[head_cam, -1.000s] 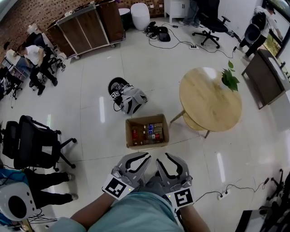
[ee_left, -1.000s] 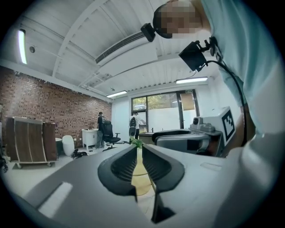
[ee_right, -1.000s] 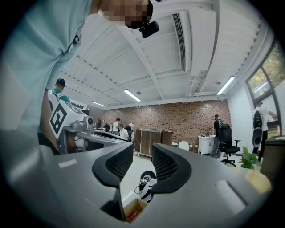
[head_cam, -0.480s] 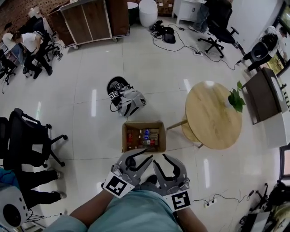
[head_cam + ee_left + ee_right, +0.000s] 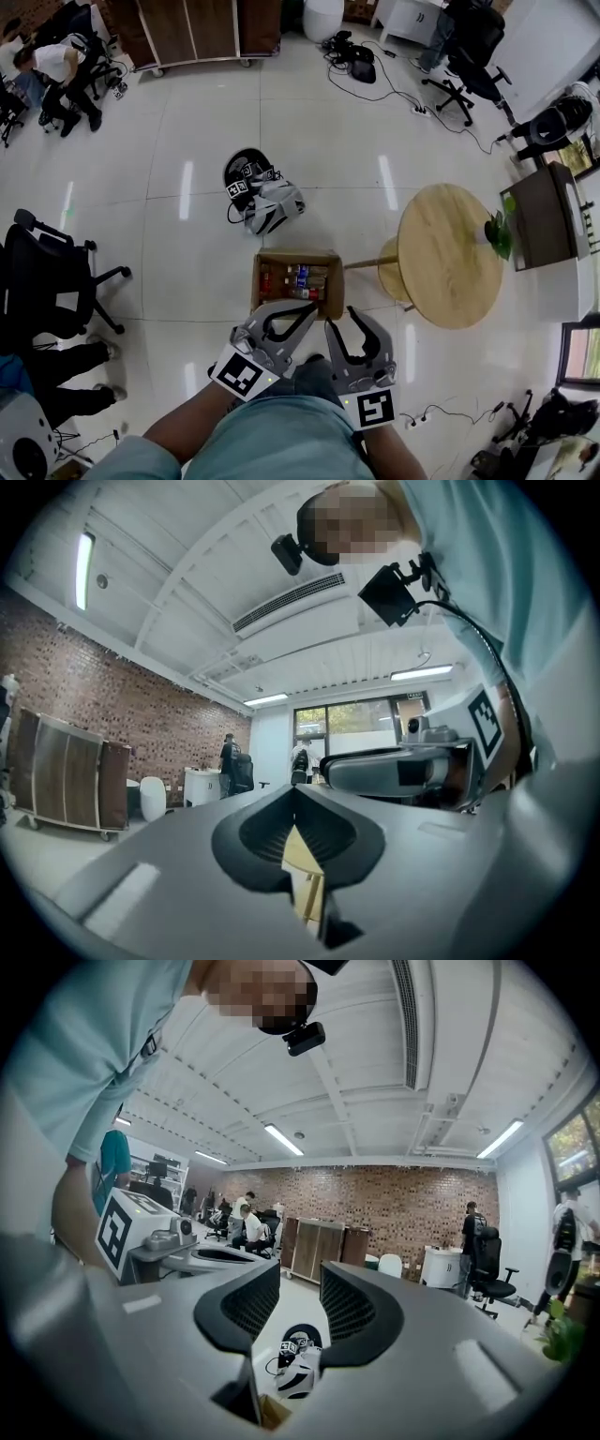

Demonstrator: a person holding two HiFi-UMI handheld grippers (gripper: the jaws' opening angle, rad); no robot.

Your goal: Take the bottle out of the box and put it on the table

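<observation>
the cardboard box (image 5: 255,287) sits open on the pale tiled floor, and the bottles (image 5: 295,278) are all lying inside it in a tight row, red and blue labels showing; i can't pick out one from the rest at this range. just on the near side of the box the person holds both tongs out level, tips over its near edge as seen from above. the left gripper (image 5: 310,314) is clenched with its tips meeting and nothing between them, only a sliver of the table showing through the gap lower down. the right gripper (image 5: 340,319) is released, its ribbed pads standing a little apart with only floor and a corner of the box behind them. to the right of the box stands the round wooden table (image 5: 450,253), one slanted leg (image 5: 368,262) reaching toward the box's right corner, and a small green plant (image 5: 498,234) sits on the table's edge farthest from the box. beyond the box, on its far side, a grey bag (image 5: 274,204) lies slumped on the floor beside a black round thing with square markers (image 5: 244,174). well to the left of the box is a black office chair (image 5: 47,281), and another person's legs (image 5: 66,370) show nearer than that. behind and right of the box, near the person's side, a power strip and cable (image 5: 419,415) trail on the tiles. far beyond the box a wooden cabinet on wheels (image 5: 197,28) stands by people seated at desks (image 5: 56,67)
</observation>
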